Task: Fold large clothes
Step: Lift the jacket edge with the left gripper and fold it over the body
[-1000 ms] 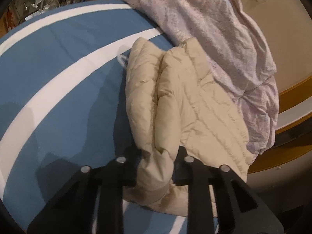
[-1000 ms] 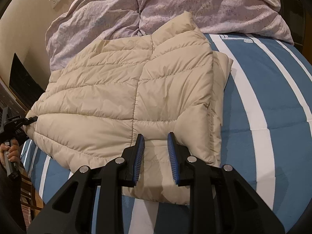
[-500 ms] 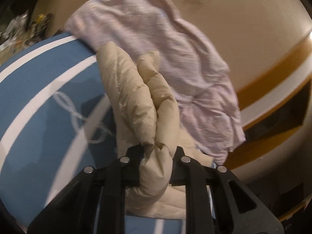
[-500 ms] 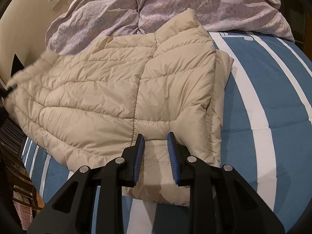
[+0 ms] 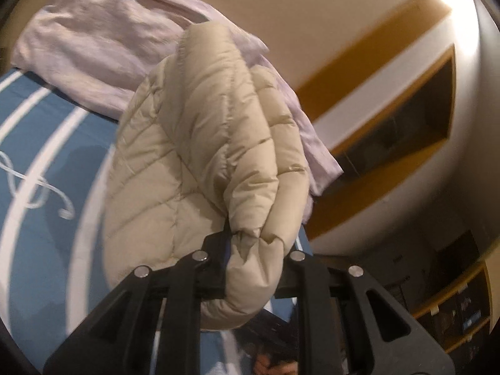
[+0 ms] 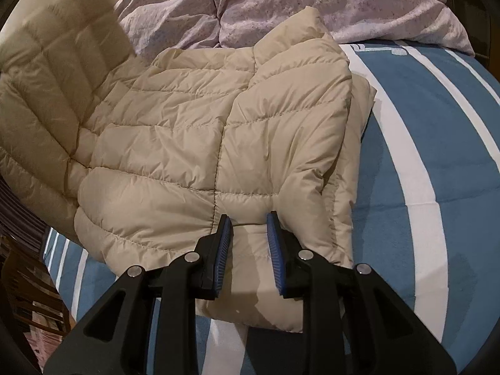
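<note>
A beige quilted puffer jacket (image 6: 218, 143) lies on a bed with a blue and white striped cover (image 6: 437, 156). My left gripper (image 5: 247, 247) is shut on the jacket's edge (image 5: 200, 143) and holds that side lifted high off the bed; the raised part shows blurred at the left of the right wrist view (image 6: 53, 72). My right gripper (image 6: 248, 228) is open, its blue-padded fingers (image 6: 225, 240) resting over the near hem of the jacket without pinching it.
A rumpled lilac duvet (image 6: 297, 3) lies along the bed's far side, also in the left wrist view (image 5: 103, 47). A beige wall with wooden trim (image 5: 375, 72) is to the right. Shelves (image 6: 22, 297) stand past the bed's left edge.
My left gripper has lifted its side of the jacket up from the bed and swung it over towards the middle. My right gripper has stayed in place.
</note>
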Action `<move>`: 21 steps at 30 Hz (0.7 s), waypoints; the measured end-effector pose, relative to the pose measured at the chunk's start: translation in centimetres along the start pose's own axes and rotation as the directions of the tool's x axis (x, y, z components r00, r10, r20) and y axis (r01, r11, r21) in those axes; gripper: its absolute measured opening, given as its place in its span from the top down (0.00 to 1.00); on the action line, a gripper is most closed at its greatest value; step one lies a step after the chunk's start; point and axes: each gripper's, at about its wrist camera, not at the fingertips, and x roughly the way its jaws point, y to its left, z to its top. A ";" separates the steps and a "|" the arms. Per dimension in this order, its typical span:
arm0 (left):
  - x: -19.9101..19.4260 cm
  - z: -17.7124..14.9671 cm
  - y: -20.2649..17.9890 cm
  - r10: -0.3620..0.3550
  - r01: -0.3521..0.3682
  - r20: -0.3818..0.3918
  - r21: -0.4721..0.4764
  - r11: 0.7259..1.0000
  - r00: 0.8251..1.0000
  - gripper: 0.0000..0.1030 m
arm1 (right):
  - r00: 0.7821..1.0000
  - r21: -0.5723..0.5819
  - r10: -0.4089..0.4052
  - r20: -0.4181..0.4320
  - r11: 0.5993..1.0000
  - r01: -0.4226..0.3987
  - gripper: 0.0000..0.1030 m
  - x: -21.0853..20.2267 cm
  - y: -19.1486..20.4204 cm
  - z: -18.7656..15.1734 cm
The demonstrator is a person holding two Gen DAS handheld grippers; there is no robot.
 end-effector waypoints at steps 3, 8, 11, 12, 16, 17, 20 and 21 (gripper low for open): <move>2.6 -1.3 -1.8 -0.018 0.018 -0.050 0.013 1.000 0.999 0.83 | 1.000 0.016 0.016 0.000 1.000 -0.016 0.76 0.0 -0.3 0.1; 7.0 -3.2 -3.3 -0.014 0.016 -0.125 0.016 1.000 0.992 0.83 | 0.999 0.041 0.041 0.003 0.998 -0.041 0.76 0.0 -0.8 0.1; 9.5 -4.0 -3.6 -0.005 0.007 -0.157 0.012 1.000 0.988 0.83 | 0.998 0.055 0.058 0.005 0.997 -0.058 0.77 0.0 -1.1 0.2; 10.2 -4.2 -3.6 -0.003 0.004 -0.165 0.008 1.000 0.986 0.83 | 0.998 0.060 0.063 0.006 0.996 -0.064 0.77 0.0 -1.2 0.2; 12.9 -5.3 -3.6 0.000 -0.002 -0.207 -0.010 1.000 0.978 0.83 | 0.997 0.066 0.073 0.007 0.995 -0.074 0.77 -0.1 -1.6 0.1; 13.6 -5.6 -3.6 0.002 -0.005 -0.220 -0.012 1.000 0.976 0.83 | 0.997 0.067 0.074 0.007 0.995 -0.074 0.77 -0.2 -1.6 0.1; 15.4 -6.5 -3.9 0.011 -0.016 -0.254 -0.017 1.000 0.967 0.83 | 0.997 0.070 0.077 0.008 0.994 -0.078 0.77 -0.2 -1.7 0.1; 15.9 -6.6 -3.9 0.015 -0.020 -0.263 -0.018 1.000 0.965 0.83 | 0.997 0.072 0.079 0.009 0.994 -0.080 0.77 -0.2 -1.8 0.2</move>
